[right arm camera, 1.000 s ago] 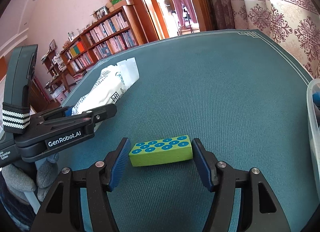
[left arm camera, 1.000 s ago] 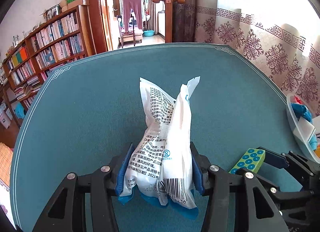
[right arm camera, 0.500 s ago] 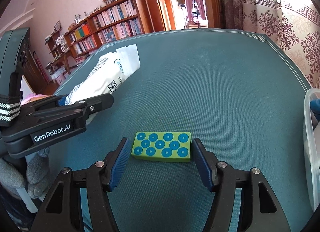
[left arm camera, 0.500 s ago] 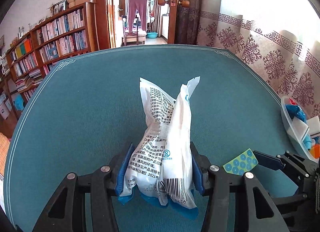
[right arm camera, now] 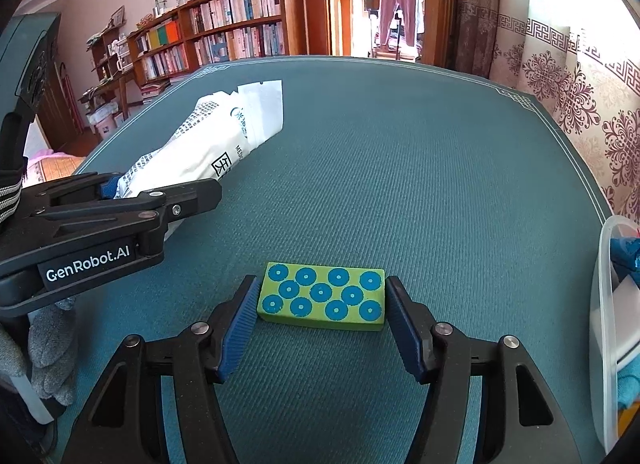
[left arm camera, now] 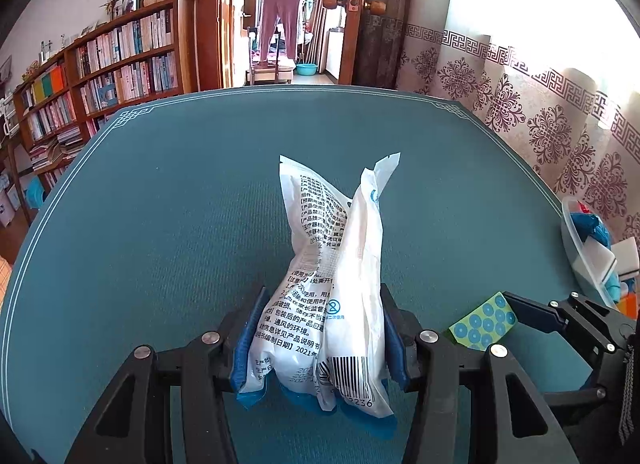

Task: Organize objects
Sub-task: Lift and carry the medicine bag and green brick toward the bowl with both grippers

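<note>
Pickup is under way: left gripper [left arm camera: 320,338] clamps the white packet [left arm camera: 336,288]; right gripper [right arm camera: 320,322], jaws just closing, brackets the green block [right arm camera: 322,296]; next, seat the pads and lift toward the clear bin [right arm camera: 604,304].

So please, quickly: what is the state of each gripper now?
Left gripper: closed on the white packet.
Right gripper: jaws just closed a little around the green block; contact unclear.

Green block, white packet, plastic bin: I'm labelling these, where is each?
green block [right arm camera: 322,296], right wrist view, dotted top face.
white packet [left arm camera: 320,296], left wrist view, printed front.
plastic bin [right arm camera: 602,304], right wrist view, near rim.
</note>
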`<state>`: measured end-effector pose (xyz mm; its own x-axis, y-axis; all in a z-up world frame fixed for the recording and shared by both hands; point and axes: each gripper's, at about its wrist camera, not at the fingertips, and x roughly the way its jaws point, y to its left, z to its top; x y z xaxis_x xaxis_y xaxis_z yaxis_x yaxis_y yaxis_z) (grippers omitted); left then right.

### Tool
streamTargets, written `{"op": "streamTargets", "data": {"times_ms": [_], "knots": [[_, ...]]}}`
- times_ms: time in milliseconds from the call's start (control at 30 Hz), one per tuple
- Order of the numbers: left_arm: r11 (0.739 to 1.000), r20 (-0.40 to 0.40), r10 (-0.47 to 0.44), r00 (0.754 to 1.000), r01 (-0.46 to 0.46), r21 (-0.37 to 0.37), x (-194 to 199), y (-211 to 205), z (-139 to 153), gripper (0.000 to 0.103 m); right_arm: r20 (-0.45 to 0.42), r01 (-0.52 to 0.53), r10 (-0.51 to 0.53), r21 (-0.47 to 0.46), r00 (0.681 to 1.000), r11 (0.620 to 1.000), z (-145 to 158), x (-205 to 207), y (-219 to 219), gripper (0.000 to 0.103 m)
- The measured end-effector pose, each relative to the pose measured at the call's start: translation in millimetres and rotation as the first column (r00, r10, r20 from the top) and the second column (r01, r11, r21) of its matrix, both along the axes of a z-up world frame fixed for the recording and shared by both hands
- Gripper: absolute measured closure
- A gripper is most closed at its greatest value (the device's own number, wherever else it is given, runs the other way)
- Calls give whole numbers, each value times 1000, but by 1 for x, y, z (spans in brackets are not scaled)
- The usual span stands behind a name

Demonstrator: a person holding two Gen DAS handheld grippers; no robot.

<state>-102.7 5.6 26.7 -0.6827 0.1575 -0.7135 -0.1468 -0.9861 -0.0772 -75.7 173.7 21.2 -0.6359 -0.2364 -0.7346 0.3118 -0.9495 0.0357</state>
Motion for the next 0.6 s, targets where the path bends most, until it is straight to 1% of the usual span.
{"op": "streamTargets", "data": {"times_ms": [100, 300, 600], "knots": [[1000, -7, -4, 1000, 4, 0, 2, 1, 1, 48, -2, 14, -14, -13, 1000, 1000, 1, 2, 4, 40], [1000, -9, -9, 1000, 9, -9, 4, 4, 0, 48, -3, 50, -50, -74, 999, 996, 6, 12, 25, 40], [999, -12, -39, 999, 39, -28, 9, 16, 1, 48, -41, 100, -107, -142, 993, 985, 29, 41, 65, 40]]}}
